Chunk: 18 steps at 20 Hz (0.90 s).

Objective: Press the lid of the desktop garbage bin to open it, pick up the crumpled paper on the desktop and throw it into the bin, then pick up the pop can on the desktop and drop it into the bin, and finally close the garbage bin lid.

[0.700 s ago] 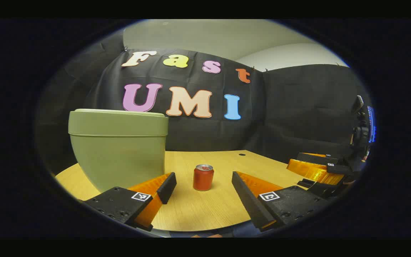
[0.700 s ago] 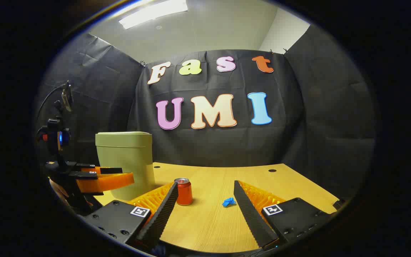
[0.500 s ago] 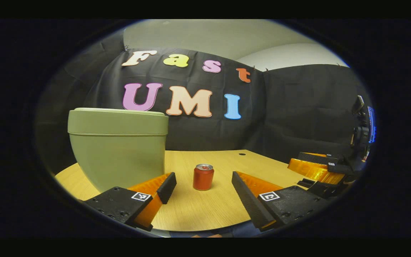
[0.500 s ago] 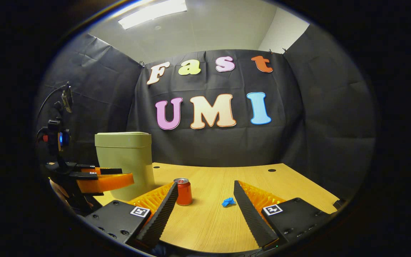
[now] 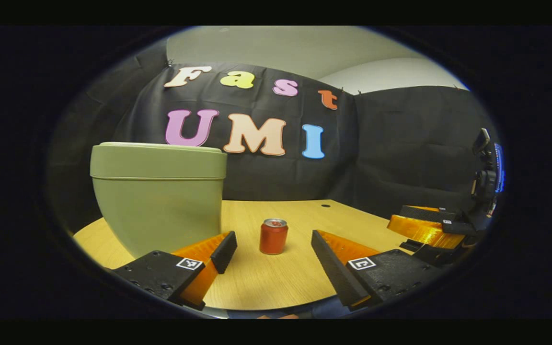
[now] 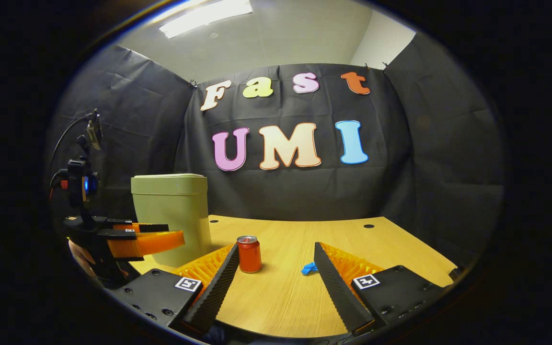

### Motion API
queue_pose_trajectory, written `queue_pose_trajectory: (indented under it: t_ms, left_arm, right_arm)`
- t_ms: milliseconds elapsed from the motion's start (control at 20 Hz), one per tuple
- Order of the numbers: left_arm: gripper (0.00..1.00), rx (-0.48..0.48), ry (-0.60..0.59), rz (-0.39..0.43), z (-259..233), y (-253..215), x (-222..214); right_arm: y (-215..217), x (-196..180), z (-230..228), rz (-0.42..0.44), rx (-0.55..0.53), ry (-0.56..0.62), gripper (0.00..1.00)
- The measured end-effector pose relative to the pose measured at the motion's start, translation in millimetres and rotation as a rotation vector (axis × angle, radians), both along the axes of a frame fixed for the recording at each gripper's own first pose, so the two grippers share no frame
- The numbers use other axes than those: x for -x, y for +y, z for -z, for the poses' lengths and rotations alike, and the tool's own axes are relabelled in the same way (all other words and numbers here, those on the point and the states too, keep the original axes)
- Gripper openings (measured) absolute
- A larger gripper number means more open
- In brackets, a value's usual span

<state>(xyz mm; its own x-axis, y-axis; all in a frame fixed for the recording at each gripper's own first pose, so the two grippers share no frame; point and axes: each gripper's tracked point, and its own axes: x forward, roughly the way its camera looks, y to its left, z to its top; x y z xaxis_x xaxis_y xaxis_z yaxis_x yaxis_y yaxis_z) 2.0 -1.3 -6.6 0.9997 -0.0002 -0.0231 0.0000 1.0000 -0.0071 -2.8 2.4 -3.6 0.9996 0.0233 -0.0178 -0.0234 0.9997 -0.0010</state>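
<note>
In the left gripper view, the left gripper (image 5: 273,249) is wide apart and holds nothing. The red pop can (image 5: 273,236) stands on the table (image 5: 266,282) just past it. The green bin (image 5: 157,194), lid down, is behind.

In the right gripper view, the right gripper (image 6: 276,268) is wide apart too. The blue crumpled paper (image 6: 309,268) lies near the can.

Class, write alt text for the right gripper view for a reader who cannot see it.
An open tool hovers low over a wooden table, with a red pop can and a small blue crumpled paper ahead between its fingers. A green bin with its lid shut stands behind at left, beside the other tool.
</note>
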Motion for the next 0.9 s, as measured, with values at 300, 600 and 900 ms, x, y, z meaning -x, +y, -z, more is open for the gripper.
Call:
queue_pose_trajectory:
  t_ms: [300,600,900]
  left_arm:
    - [0.94,-0.016,-0.012,-0.002,-5.1,1.4,2.2]
    - [0.93,-0.018,-0.016,0.009,-6.6,-0.2,2.3]
    - [0.94,-0.005,-0.005,0.028,-2.8,-5.5,-0.6]
  right_arm:
    - [-1.5,1.5,-3.5,0.007,-0.018,-0.018,0.99]
    - [-2.0,1.2,-3.9,0.01,-0.022,-0.019,0.98]
    - [-4.1,1.5,-3.3,0.013,-0.017,-0.016,0.98]
